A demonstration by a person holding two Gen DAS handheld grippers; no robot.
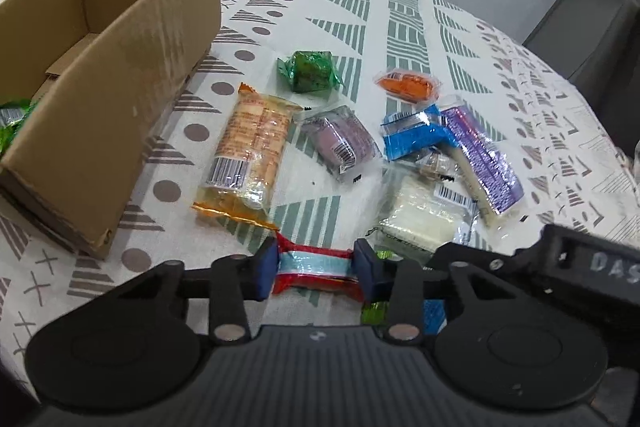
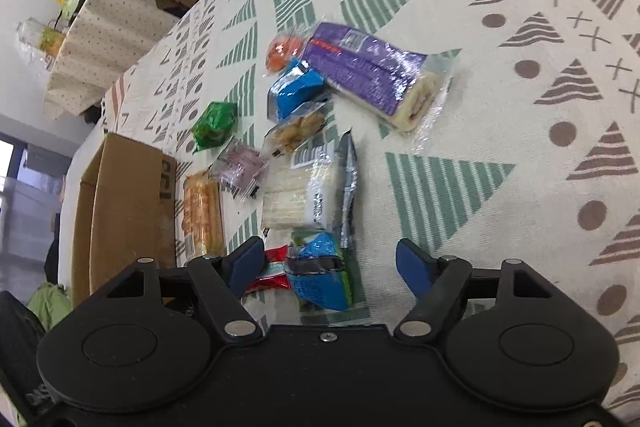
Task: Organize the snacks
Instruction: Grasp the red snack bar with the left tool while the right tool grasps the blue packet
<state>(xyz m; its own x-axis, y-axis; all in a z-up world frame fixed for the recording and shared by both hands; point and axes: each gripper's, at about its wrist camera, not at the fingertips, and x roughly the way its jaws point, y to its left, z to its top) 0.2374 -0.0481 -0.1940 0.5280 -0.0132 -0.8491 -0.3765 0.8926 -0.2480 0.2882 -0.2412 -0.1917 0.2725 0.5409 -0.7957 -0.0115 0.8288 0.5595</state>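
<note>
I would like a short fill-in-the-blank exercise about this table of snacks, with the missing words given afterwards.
1. The left gripper is shut on a small snack packet whose wrapper is red and light ____.
2. The right gripper is ____ and holds nothing.
3. The open brown cardboard box stands on a patterned ____.
4. Directly beside the box lies a long clear packet of biscuits with ____ ends.

Missing words: blue; open; tablecloth; orange

The right gripper [image 2: 330, 264] is hovering with jaws apart over a blue snack packet [image 2: 320, 277]. More wrapped snacks are lying beyond it, beside a cardboard box [image 2: 124, 203] on the patterned tablecloth [image 2: 500, 131].
</note>
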